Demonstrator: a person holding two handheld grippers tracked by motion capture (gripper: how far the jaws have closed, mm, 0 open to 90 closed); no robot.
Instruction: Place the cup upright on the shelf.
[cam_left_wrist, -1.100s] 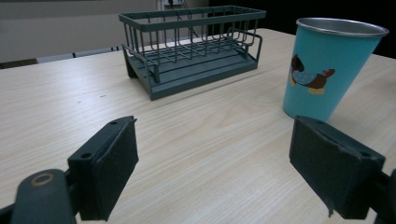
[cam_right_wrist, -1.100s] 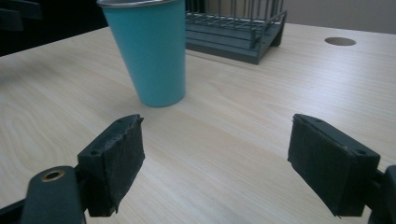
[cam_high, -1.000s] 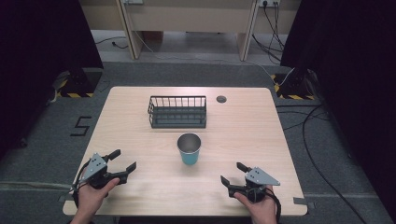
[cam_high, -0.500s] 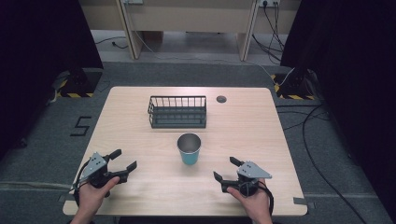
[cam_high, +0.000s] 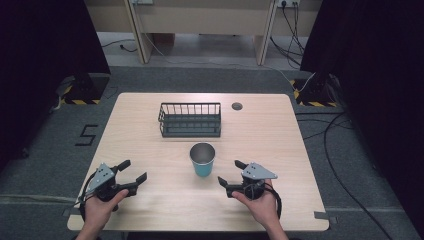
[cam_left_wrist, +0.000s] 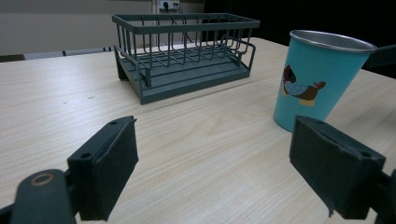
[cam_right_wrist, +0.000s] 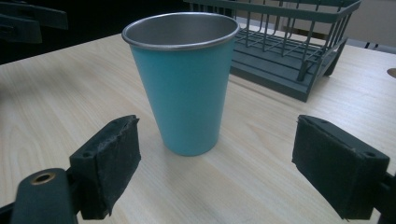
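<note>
One teal cup (cam_high: 202, 159), one wire rack (cam_high: 190, 119), two tongs, one table (cam_high: 280, 135).

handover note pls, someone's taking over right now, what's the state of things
Left gripper: open, holding nothing, low over the table's near left part.
Right gripper: open, holding nothing, aimed at the cup from its near right side, not touching it.
Cup: upright, on the table's middle, in front of the wire rack.
Done: nothing picked up yet.
Left: probably close the right gripper on the cup; it may be bound for the rack.
</note>
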